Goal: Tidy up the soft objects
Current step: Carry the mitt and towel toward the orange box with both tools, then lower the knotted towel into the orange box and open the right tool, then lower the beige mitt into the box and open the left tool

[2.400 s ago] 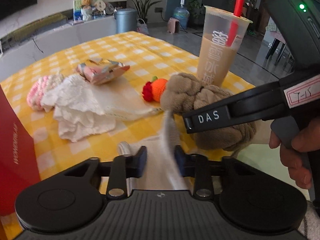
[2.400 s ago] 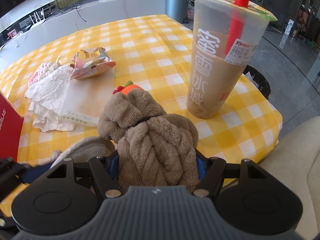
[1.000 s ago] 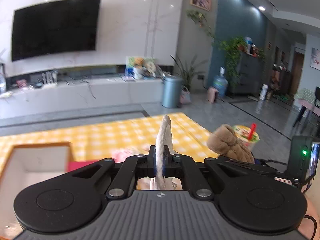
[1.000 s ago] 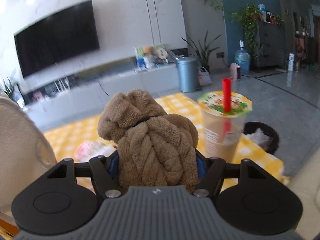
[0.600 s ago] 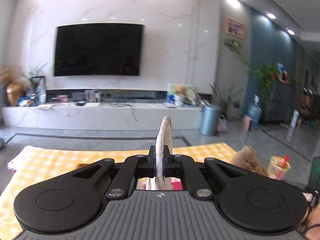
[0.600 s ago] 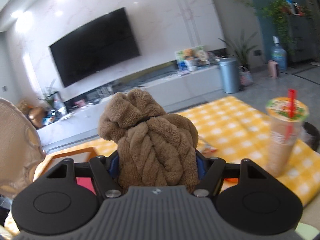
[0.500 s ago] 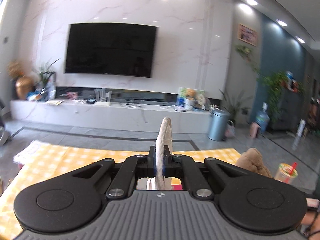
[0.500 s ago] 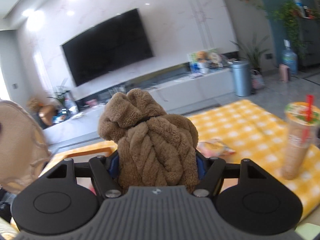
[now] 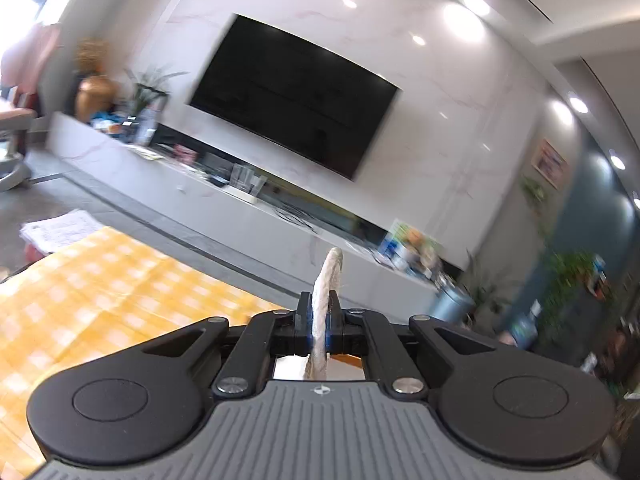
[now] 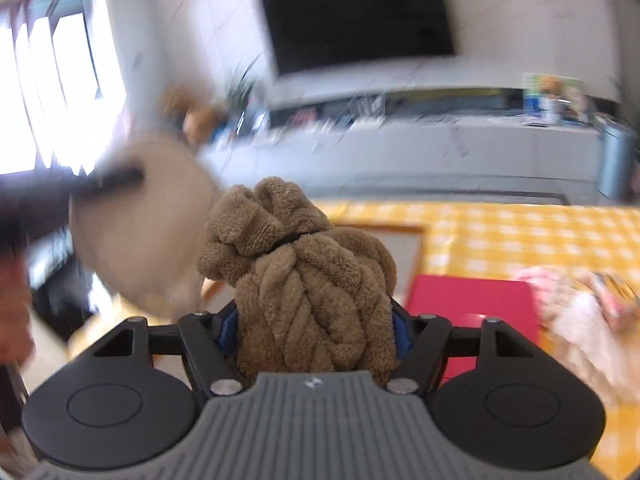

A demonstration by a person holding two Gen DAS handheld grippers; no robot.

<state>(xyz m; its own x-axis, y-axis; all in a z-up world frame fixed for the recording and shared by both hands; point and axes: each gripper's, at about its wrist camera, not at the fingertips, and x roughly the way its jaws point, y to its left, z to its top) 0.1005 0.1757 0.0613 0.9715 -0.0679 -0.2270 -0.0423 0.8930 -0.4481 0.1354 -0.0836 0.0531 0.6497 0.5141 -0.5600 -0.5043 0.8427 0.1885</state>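
Observation:
My left gripper (image 9: pixel 319 330) is shut on a thin white cloth (image 9: pixel 326 284) that stands edge-on between its jaws, held up above the yellow checked table (image 9: pixel 100 288). In the right wrist view my right gripper (image 10: pixel 312 332) is shut on a brown twisted plush towel bundle (image 10: pixel 304 280) tied with a dark band. The same white cloth (image 10: pixel 140 220) shows blurred at the left of that view, hanging from the left gripper. Past the bundle lies a red box with a pale inside (image 10: pixel 400 248) and a red flap (image 10: pixel 468 300).
Pink and white soft things and a snack packet (image 10: pixel 580 304) lie blurred on the table at the right of the right wrist view. A TV wall (image 9: pixel 292 96), a long low cabinet (image 9: pixel 224 208) and a grey bin (image 9: pixel 450 306) stand beyond the table.
Both hands have swung sideways toward the left end of the table and rolled. The drink cup has left both views and the red box now lies ahead of the right gripper. Both grips are unchanged.

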